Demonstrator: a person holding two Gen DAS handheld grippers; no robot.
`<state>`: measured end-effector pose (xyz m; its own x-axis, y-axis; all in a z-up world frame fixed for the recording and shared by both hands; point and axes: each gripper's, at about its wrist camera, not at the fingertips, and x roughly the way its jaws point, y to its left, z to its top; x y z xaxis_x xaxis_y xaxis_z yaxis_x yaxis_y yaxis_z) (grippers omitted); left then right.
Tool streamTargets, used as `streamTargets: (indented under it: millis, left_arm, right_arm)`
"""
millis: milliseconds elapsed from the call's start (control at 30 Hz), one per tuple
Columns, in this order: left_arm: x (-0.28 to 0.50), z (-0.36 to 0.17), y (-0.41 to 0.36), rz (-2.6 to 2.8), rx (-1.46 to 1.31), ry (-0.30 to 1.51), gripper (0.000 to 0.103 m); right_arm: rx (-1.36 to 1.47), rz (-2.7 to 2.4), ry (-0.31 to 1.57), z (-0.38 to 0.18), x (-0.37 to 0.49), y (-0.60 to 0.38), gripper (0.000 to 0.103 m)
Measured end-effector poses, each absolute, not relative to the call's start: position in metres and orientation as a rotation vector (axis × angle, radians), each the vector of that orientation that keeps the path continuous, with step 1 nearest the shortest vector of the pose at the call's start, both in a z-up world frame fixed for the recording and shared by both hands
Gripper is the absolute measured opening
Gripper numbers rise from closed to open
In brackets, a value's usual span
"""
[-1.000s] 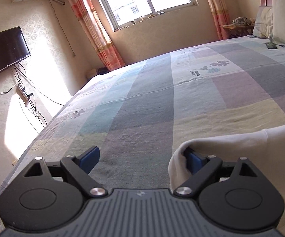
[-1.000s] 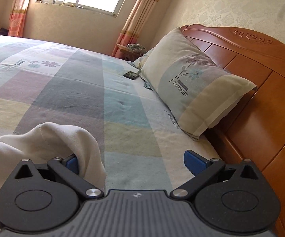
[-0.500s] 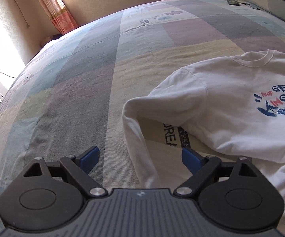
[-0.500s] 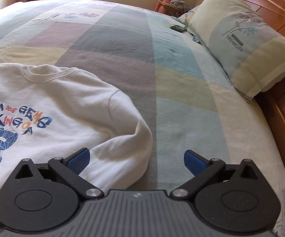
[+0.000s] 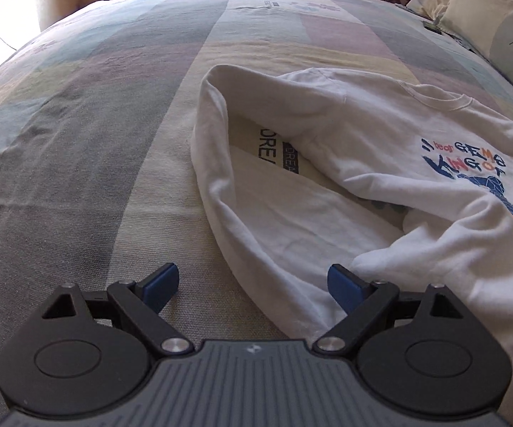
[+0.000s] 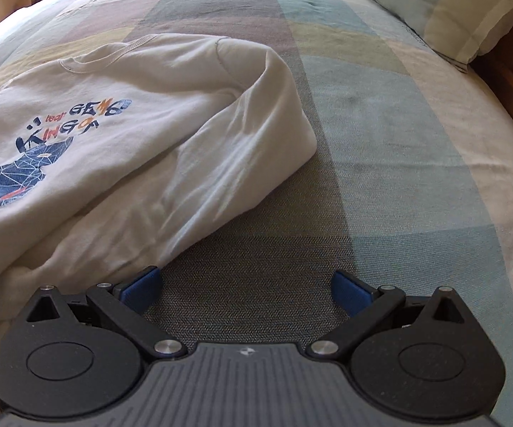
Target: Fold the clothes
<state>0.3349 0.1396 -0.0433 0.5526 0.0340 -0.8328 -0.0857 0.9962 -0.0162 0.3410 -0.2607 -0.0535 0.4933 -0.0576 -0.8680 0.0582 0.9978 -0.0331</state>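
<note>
Bare bed (image 5: 78,142) flanks the sweatshirt (image 5: 380,124) on both sides. Both tools (image 5: 252,284) (image 6: 244,290), released, have dropped nearer its sleeves since before.

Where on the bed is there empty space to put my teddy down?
Bare striped bedsheet lies left of the white printed sweatshirt, and more between its sleeve and the striped pillow. The middle is crowded by the sweatshirt.

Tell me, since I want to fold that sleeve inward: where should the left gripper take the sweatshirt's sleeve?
Probably near the cuff end of the sleeve, from the bed-facing outer side. It lies flat and narrow there, already between the open jaws of the left gripper.
</note>
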Motion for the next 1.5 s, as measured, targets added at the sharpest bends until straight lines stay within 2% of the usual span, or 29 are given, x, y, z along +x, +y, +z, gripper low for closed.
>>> streamTargets:
  millis: [367,567,867,967,1333,1500]
  left_arm:
    - [0.350,-0.050,0.137,0.296,0.036,0.946,0.093]
    - [0.343,-0.041,0.182,0.393,0.070,0.974,0.093]
    - [0.370,-0.023,0.233,0.560,0.401,0.925,0.093]
    - [0.376,-0.009,0.243,0.548,0.386,0.929,0.092]
    - [0.342,0.002,0.167,0.215,0.212,0.888,0.091]
    - [0.370,-0.025,0.138,0.202,0.221,0.908,0.091]
  right_arm:
    - [0.019,-0.092,0.979,-0.057,0.331,-0.261,0.103]
    - [0.023,-0.089,0.977,-0.057,0.329,-0.261,0.103]
    - [0.012,-0.078,0.988,-0.056,0.327,-0.261,0.103]
    - [0.006,-0.075,0.982,-0.057,0.324,-0.261,0.103]
    - [0.022,-0.094,1.027,-0.045,0.326,-0.252,0.103]
    - [-0.019,-0.012,0.986,-0.024,0.316,-0.223,0.103]
